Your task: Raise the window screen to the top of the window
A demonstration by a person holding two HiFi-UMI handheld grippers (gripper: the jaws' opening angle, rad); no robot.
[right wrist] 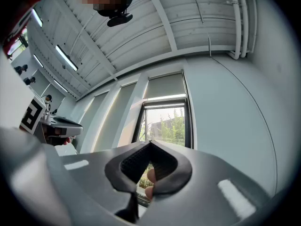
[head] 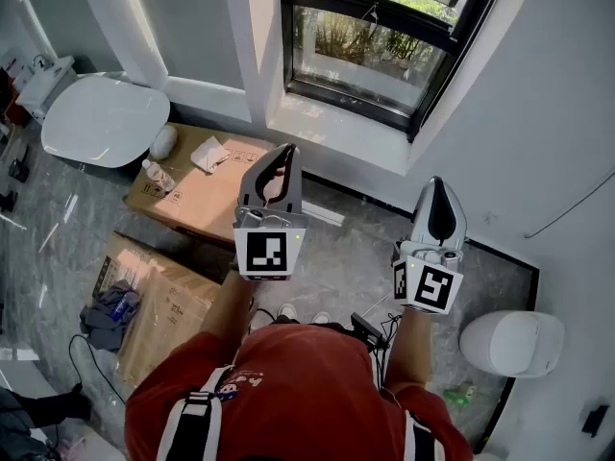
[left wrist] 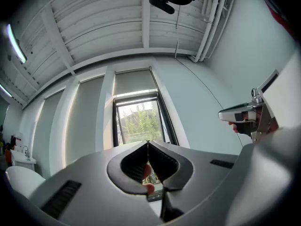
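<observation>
Got the left gripper [left wrist: 148, 144] pinched fully closed with nothing in it, and the same for the right gripper [right wrist: 150, 143]. Holding both out front, tipped a bit upward, side by side but well apart, noses aimed at the window [head: 380, 46]. Guessing a plain ready pose here: closed and empty with no reach made yet, angled up toward a job sitting up high.

Can spot what looks like the window screen [left wrist: 134, 81] ahead of and above the left jaw tips, a pale grey panel over the upper part of the window. Clear glass and greenery straight ahead of the tips, just below it. Same layout from the right gripper: up and ahead, well apart from either tool.

Now the fuzzy bits:
- Can't say for sure whether that grey panel is the screen or a blind.
- Can't find any tab or bottom bar to grab, and no telling how much higher it could go.
- Only catching a fingertip [left wrist: 146, 173] through the hollow behind the left jaws, nothing more of that hand.
- Losing the top of the window off the edge of the head view, so no screen visible there.

Also spotting a cardboard box [head: 207, 195] on the floor below and ahead of the left gripper, probably worth stepping around.
</observation>
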